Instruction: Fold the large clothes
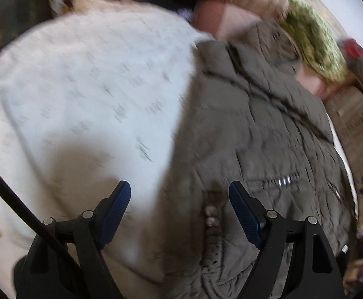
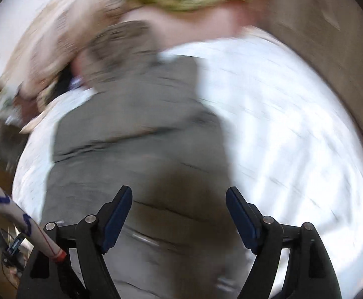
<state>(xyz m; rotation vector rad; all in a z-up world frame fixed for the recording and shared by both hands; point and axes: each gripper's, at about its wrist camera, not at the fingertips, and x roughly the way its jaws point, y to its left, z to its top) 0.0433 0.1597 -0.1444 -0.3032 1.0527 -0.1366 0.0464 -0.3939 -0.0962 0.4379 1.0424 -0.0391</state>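
Your left tongs point(image 1: 180, 194) stand wide apart with nothing between the blue pads point(image 1: 117, 214); no fabric is pinched. Beneath and ahead of them lies the grey quilted jacket point(image 1: 268, 134), spread on a white patterned sheet point(image 1: 81, 87). The jacket's front edge, with its row of snaps point(image 1: 212, 220), runs between the two fingers, nearer the right-hand one; a zipped pocket point(image 1: 278, 180) sits just beyond that finger. The sheet fills the ground to the left of these tongs.

Your right tongs point(image 2: 179, 196) are likewise spread, pads point(image 2: 117, 220) clear of cloth. The jacket point(image 2: 144, 124) lies directly under and ahead of them, the sheet point(image 2: 293, 137) off to their right. This view is heavily blurred; finer detail cannot be made out.
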